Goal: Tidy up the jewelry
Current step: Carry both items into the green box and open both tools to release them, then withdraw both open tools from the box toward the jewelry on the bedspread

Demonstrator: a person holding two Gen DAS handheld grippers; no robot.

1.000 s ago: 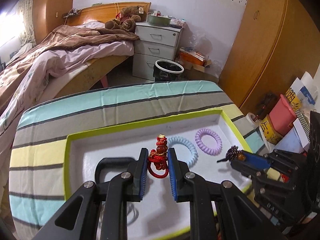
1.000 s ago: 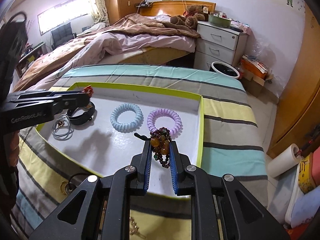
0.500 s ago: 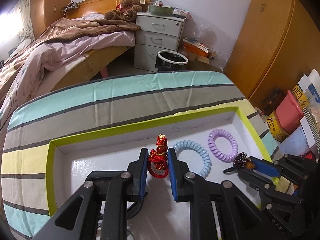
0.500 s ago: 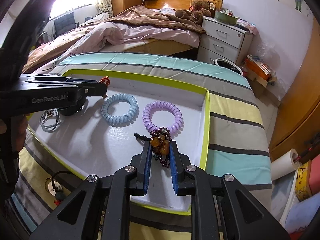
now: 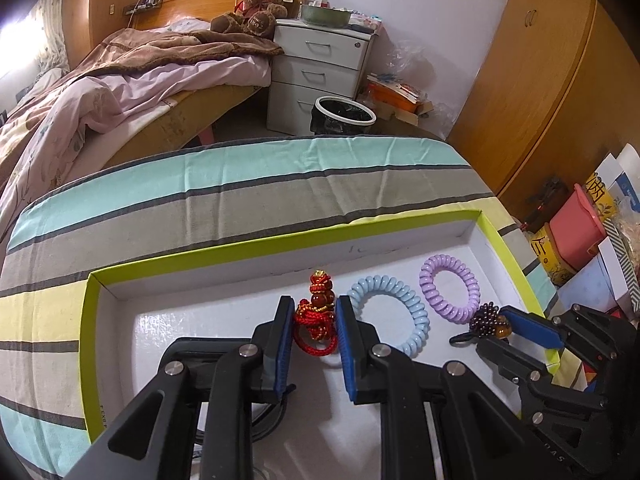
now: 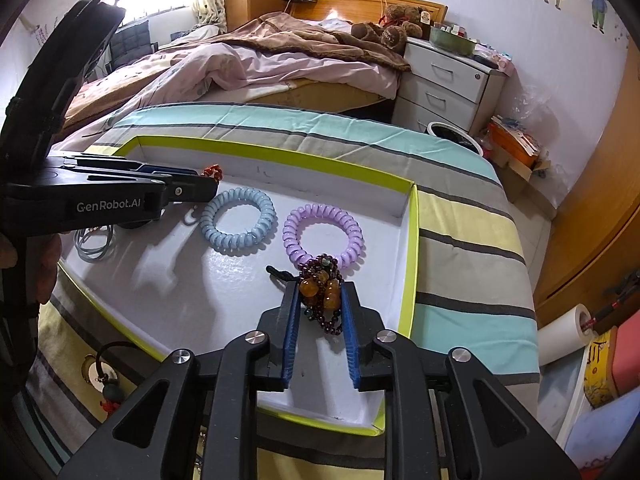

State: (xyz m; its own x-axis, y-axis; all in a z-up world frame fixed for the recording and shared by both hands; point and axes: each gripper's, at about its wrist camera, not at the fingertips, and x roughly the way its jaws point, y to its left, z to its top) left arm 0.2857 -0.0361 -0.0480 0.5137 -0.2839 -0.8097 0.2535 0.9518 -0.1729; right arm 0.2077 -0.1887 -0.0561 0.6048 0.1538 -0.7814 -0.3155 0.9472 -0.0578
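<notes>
Striped cloth [image 5: 248,184] in teal, grey and yellow was spread under a white tray [image 5: 224,258] with a lime rim. Inside it, a blue coil band [image 6: 239,221] and a purple coil band [image 6: 322,233] were laid side by side, with grey cord [image 6: 94,242] coiled at the tray's left end. More trinkets [image 6: 105,380] were left on the cloth outside the near rim. A red knotted charm [image 5: 318,312] with brown beads was clamped in the left gripper [image 5: 312,318] over the tray. A garnet bead string [image 6: 324,288] with amber beads was pinched in the right gripper [image 6: 320,308], just at the purple band's near edge. "GenRobot.AI" was printed on the left gripper's side.
</notes>
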